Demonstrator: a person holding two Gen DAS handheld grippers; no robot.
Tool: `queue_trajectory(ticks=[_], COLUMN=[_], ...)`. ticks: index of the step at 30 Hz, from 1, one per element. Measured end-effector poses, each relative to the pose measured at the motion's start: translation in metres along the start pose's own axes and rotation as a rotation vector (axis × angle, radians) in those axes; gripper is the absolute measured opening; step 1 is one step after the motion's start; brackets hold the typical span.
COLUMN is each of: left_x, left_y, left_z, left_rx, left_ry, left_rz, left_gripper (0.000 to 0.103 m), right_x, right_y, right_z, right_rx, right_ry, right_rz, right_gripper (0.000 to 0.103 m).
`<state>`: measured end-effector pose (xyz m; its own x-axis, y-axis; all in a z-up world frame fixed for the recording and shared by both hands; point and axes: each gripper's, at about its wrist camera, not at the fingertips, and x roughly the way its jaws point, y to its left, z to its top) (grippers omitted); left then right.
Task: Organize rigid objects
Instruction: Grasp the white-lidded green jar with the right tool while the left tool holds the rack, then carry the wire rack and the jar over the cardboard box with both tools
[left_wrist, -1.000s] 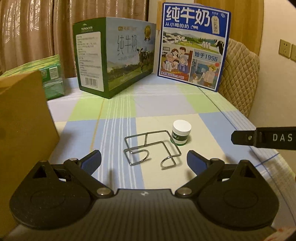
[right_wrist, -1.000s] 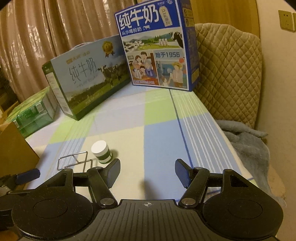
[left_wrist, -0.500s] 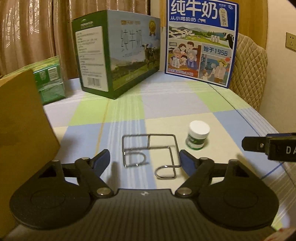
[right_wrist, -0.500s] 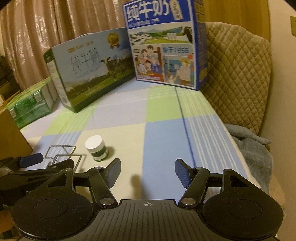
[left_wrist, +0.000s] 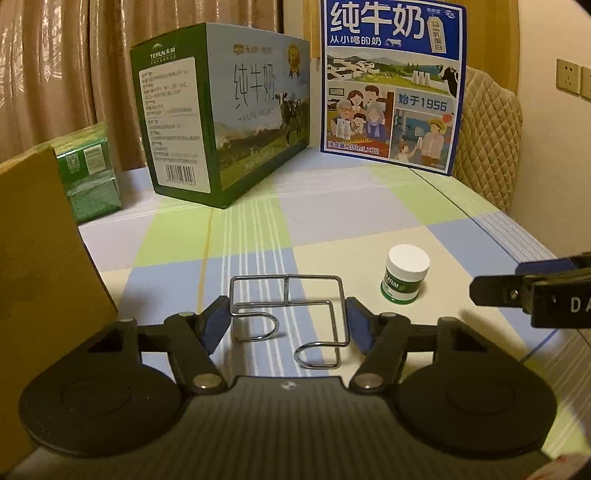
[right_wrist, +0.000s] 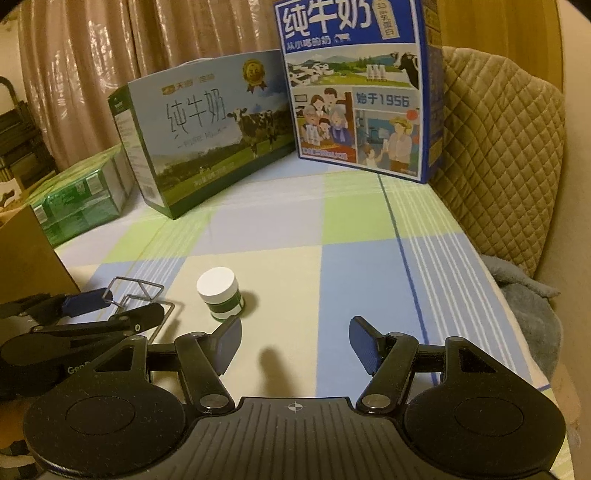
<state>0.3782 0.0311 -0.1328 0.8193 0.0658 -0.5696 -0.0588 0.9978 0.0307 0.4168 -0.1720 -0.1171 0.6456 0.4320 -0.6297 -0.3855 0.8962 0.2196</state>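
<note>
Left tool (left_wrist: 286, 326) closing round wire rack (left_wrist: 288, 317); blue pads just beside rack's sides, contact not clear. Rack lies flat on checked cloth (left_wrist: 332, 206) of desk. White-capped green jar (left_wrist: 405, 274) stands just right of rack. Right tool (right_wrist: 295, 341) half open, nothing between pads, hanging near jar. Two milk cartons at far edge.
</note>
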Motion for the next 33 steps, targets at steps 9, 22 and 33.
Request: queue_trajectory(ticks=[9, 22, 33], left_x=[-0.013, -0.027, -0.075], left_y=[0.017, 0.023, 0.015], left_z=[-0.008, -0.016, -0.027], left_rx=[-0.042, -0.041, -0.051], left_ry=[0.011, 0.007, -0.010], left_rz=[0.037, 0.024, 0.011], left_gripper=[0.062, 0.062, 0.062], right_x=[0.019, 0.053, -0.001], right_y=[0.026, 0.046, 0.043], right_z=[0.003, -0.001, -0.009], right_rx=[-0.115, -0.183, -0.125], right_ry=[-0.026, -0.044, 0.000], right_rz=[0.083, 0.107, 0.041], right_gripper=[0.062, 0.025, 0.025])
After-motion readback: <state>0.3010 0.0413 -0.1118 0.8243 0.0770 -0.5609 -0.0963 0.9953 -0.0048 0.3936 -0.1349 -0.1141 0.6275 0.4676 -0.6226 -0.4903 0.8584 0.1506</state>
